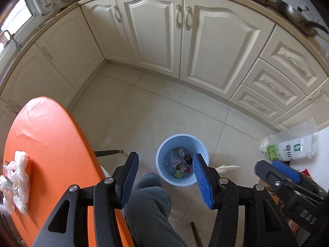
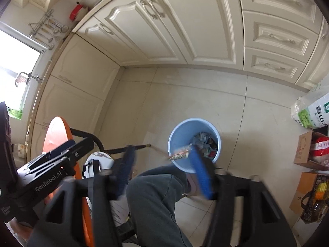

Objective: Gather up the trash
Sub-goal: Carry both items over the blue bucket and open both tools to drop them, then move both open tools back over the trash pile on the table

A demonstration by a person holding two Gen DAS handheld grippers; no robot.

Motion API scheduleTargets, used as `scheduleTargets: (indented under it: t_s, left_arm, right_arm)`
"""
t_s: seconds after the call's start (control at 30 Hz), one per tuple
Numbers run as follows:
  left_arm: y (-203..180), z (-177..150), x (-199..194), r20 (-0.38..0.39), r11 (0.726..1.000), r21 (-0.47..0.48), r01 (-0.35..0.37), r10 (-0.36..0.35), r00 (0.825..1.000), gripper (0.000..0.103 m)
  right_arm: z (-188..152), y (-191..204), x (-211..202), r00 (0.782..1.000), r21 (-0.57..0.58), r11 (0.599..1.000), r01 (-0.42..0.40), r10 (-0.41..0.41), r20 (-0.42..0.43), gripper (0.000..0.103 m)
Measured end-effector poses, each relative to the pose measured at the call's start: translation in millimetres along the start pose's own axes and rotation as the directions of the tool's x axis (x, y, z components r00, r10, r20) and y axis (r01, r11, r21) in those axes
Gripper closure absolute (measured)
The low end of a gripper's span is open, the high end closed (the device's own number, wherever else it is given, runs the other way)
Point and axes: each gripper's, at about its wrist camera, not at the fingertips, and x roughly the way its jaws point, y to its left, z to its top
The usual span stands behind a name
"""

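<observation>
While parted and empty, both tools [image 1: 164,177] [image 2: 162,168] above blue bin [image 1: 164,177], grey-trousered knee [image 1: 148,201] between, orange table [image 1: 51,135] beside.

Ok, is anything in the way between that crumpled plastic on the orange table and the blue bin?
Nothing blocks it. The blue bin stands open on the floor, no lid. Only the person's knee lies between it and the crumpled plastic on the orange table, below tabletop height, so probably passable.

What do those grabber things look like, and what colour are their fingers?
Each one is black plastic with silver bolts. The left gripper and right gripper both have two blue ridged fingers. White lettering on the left gripper's side reads GenRobot.AI.
</observation>
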Motion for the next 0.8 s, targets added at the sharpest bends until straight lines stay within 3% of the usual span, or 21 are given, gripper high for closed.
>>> scheduleTargets:
  t_s: [0.03,0.47,0.8]
  left_arm:
    - [3,-1,-3,0.002,1.0,-0.006,-0.003,0.003,1.0,0.052]
    - [21,-13,-21,0.01,0.999,-0.022,0.024,-0.024,1.0,0.052]
    - [48,-46,-59,0.037,0.999,-0.044,0.028,-0.026,0.999,0.048]
  right_arm:
    - [-1,1,-4,1.0,-0.001,1.0,0.013,-0.013,0.022,0.014]
    - [-7,5,-18,0.998,0.012,0.998,0.056,-0.056,0.038,0.014]
    - [-26,29,-39,0.996,-0.014,0.999,0.05,-0.049,0.07,0.014]
